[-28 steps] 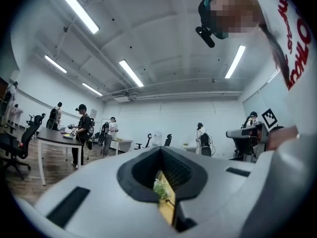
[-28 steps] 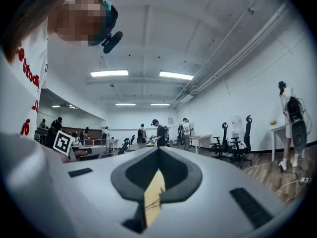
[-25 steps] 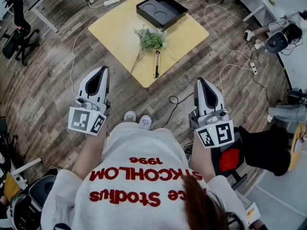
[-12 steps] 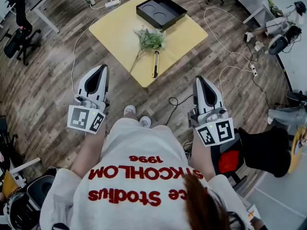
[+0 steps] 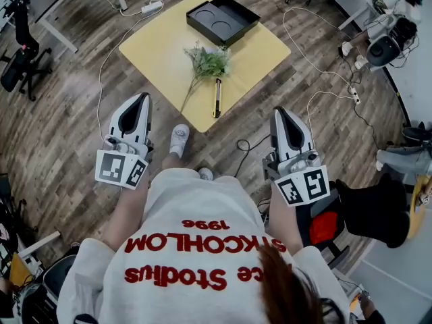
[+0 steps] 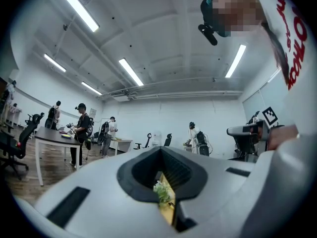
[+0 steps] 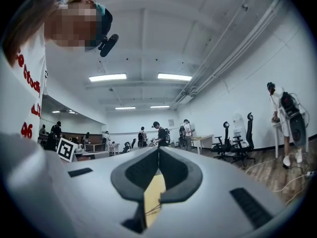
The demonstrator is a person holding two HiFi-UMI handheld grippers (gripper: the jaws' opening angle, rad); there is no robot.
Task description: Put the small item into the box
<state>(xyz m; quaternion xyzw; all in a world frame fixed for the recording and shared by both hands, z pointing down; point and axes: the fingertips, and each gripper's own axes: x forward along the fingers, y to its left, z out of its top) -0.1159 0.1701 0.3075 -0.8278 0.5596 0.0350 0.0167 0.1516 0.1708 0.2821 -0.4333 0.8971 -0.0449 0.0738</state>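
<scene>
A slim yellow-and-black stick-shaped tool, which I take to be the small item, lies on the low yellow square table close to the corner nearest the person. Its long axis runs almost straight from 12 to 6 o'clock in the head view. A green leafy sprig with small pale flowers lies just beside it at 11 o'clock, the stem trailing off toward 7 o'clock and passing near the tool's left side. The shallow black rectangular box with two round recesses sits further on at 12 o'clock, at the far part of the table, well apart from the tool.

Both claws are off the table, on the person's side of it, pointing level toward 12 o'clock. The left gripper has its jaws closed together with nothing between them; through the notch behind its tips the sprig and the tabletop show. The right gripper is likewise closed and empty.

The tool lies at about 3 o'clock from the left tips and about 9 to 10 o'clock from the right tips. It sits between the two, with the right one seeming slightly nearer. Judging from this, either claw must open and then come in across the tool's narrow width.
</scene>
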